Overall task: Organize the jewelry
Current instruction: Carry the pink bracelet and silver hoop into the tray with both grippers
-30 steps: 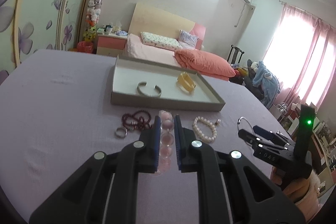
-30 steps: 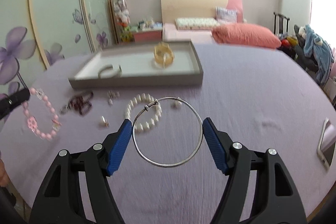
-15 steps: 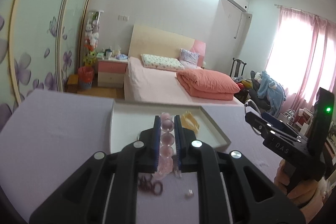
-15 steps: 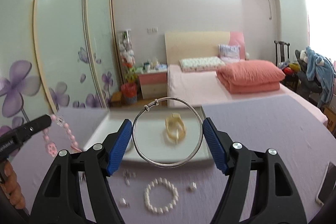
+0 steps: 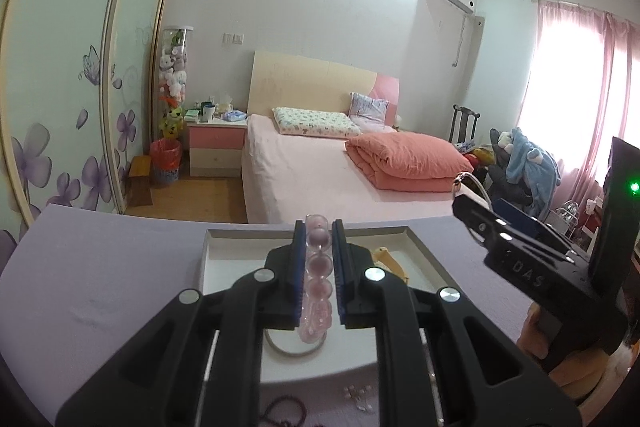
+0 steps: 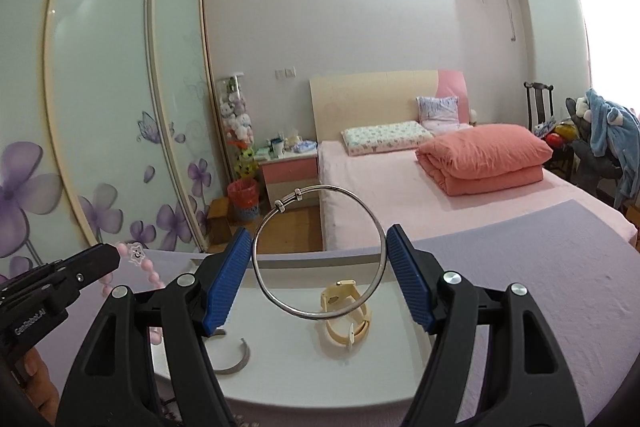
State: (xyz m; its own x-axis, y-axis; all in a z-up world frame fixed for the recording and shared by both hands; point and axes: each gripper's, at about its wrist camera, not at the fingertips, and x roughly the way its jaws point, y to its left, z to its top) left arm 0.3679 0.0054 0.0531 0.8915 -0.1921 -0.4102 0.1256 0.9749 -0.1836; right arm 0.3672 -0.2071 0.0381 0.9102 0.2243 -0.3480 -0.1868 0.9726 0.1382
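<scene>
Surface (image 5: 100, 291): lilac cloth. Tray (image 6: 280, 359): your right view alone shows its silver cuff (image 6: 236, 361) and cream watch (image 6: 346, 315) whole. Your right gripper (image 6: 320, 267): fingers clamping the silver bangle (image 6: 320, 314) above the tray. Your left gripper (image 5: 318, 267): fingers pinching the pink bead bracelet (image 5: 319, 263) above the tray; its star charm (image 6: 136, 254) shows only rightward.

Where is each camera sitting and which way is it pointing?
Left wrist: on the left gripper, looking along its fingers over the tray toward the bed; the pink bead bracelet is clamped, and the right gripper shows.
Right wrist: on the right gripper, facing the same way, holding the silver bangle.
Shared: tray, yellow bracelet, bed.
</scene>
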